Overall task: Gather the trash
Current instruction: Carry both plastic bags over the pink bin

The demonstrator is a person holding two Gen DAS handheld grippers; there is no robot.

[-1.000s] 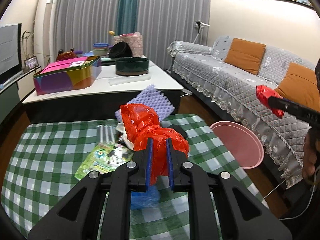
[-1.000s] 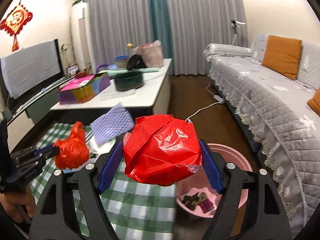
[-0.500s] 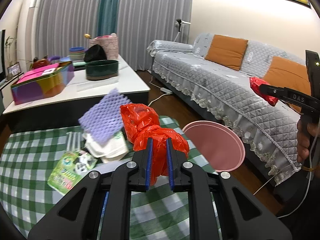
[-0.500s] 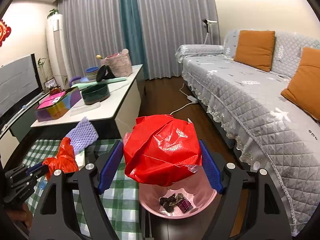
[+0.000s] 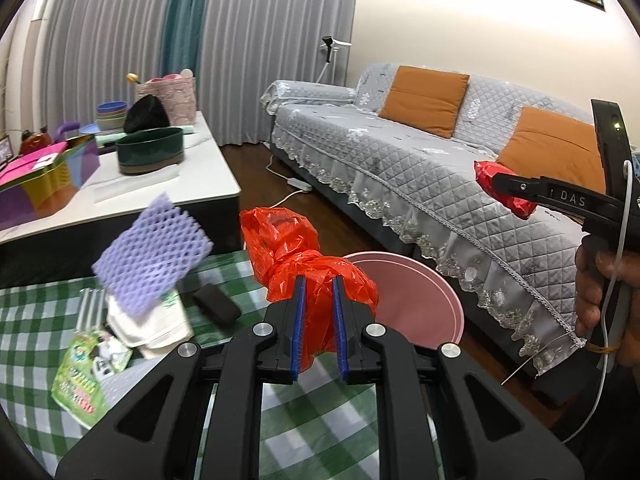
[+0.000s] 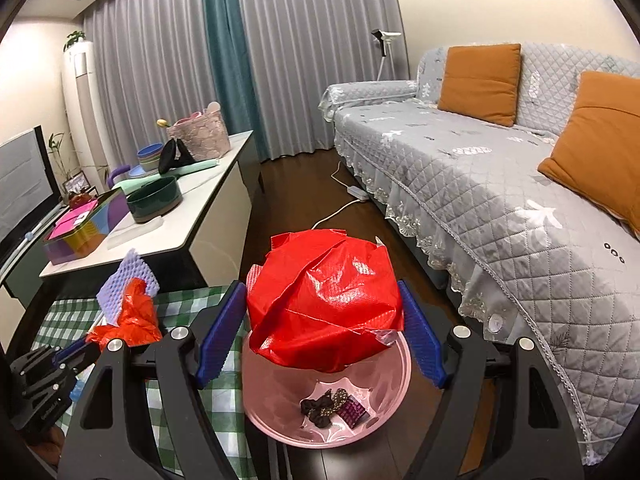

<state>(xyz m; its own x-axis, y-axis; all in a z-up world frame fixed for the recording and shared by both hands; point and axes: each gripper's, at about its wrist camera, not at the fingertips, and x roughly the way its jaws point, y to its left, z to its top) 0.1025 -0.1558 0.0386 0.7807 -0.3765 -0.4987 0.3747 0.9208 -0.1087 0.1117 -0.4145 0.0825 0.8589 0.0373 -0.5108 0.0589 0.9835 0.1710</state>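
Note:
My left gripper (image 5: pixel 318 300) is shut on a crumpled orange-red plastic bag (image 5: pixel 292 252), held above the green checked table near the pink bin (image 5: pixel 416 300). It also shows in the right wrist view (image 6: pixel 80 350) with the bag (image 6: pixel 132 320). My right gripper (image 6: pixel 320 332) is shut on a red crumpled wrapper ball (image 6: pixel 324 300), held above the pink bin (image 6: pixel 392 384), which holds dark scraps (image 6: pixel 332 404). The right gripper with the red ball (image 5: pixel 504 188) shows at the right of the left wrist view.
On the checked table (image 5: pixel 40 308) lie a purple foam net (image 5: pixel 152 248), white tissue pack (image 5: pixel 148 324), green packet (image 5: pixel 84 376) and a black block (image 5: pixel 216 304). A white coffee table (image 5: pixel 160 184) stands behind. A grey sofa (image 5: pixel 420 160) runs along the right.
Both grippers have swung right with their loads. The right gripper now hangs over the pink bin; the left gripper has come closer to the bin's edge.

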